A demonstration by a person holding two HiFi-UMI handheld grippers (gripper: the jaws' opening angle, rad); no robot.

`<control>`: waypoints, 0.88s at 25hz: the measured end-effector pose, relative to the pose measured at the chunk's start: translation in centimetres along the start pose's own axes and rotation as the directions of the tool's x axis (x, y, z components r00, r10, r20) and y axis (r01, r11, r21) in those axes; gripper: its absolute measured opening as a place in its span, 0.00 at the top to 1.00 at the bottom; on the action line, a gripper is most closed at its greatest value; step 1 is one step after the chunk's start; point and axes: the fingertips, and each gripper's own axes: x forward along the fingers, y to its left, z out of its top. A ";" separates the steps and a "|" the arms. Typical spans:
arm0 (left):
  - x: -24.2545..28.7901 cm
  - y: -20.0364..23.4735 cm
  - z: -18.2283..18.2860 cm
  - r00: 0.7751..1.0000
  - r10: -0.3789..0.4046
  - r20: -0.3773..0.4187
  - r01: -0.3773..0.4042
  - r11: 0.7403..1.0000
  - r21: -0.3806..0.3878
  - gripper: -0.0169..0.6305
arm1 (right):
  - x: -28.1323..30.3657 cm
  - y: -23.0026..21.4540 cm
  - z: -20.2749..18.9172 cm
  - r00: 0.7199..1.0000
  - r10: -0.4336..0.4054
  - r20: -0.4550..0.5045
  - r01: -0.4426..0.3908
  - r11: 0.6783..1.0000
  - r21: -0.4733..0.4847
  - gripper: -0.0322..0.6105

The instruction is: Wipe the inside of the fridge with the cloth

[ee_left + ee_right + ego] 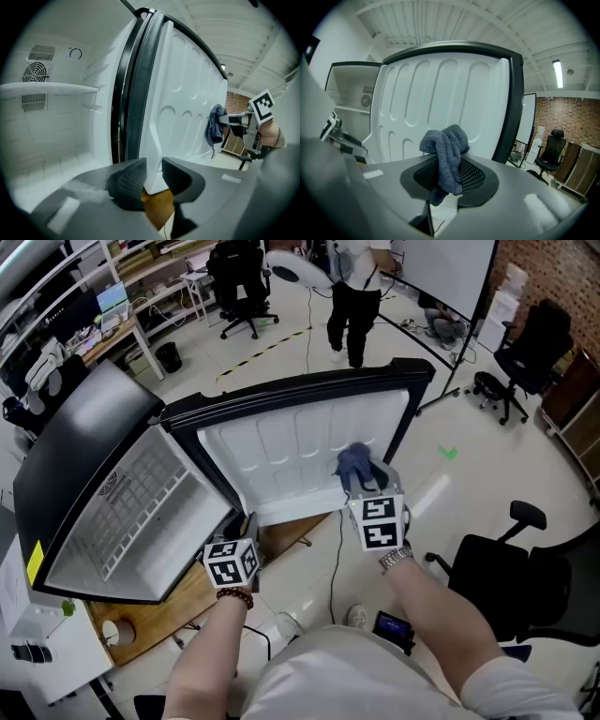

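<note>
There I was over the fridge point(112, 493), which stood on a wooden table point(187, 601) with its door point(281, 451) swung wide open toward me, the white ribbed inner liner facing up at my head camera. My left gripper point(153, 174) sat low at the door's near corner, and its two jaws were closed in on the white edge of the door, one ridged pad on each side, with the wood of the table showing just beneath. Past that edge I could see into the cabinet: a pale shelf point(47, 87) across the compartment and a round fan grille point(35, 72) on the back wall. My right gripper point(449, 174) was out over the lower right part of the door liner, jaws pinched together on the cloth point(446, 154), a blue-grey bundle that bunched up above the pads and hung down between them. From the left gripper view that cloth lay right against the door's inner face, near its outer dark rim; whether it was truly pressing I could not tell. Behind the fridge a person point(354, 287) stood on the pale floor, and a black office chair point(497, 577) sat just to my right.
</note>
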 end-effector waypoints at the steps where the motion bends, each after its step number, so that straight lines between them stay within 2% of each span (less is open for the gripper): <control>1: 0.0 0.0 0.0 1.000 0.003 0.001 -0.003 1.000 -0.003 0.81 | -0.1 -0.5 -0.1 1.000 -0.008 -0.001 0.008 1.000 0.002 0.80; 11: -0.1 0.0 -0.1 1.000 0.027 0.009 -0.027 0.999 -0.041 0.82 | -1.0 -3.5 -0.6 0.999 -0.051 -0.013 0.051 0.999 0.015 0.80; 18: -0.1 -0.1 -0.2 0.999 0.035 0.013 -0.034 0.995 -0.096 0.82 | -2.0 -3.6 -0.5 0.999 -0.032 0.005 0.032 0.999 0.006 0.80; 22: -0.5 -0.2 -1.1 0.999 0.040 0.008 -0.039 0.990 -0.139 0.81 | -3.0 -2.0 0.2 1.000 0.012 0.026 -0.012 1.000 0.005 0.80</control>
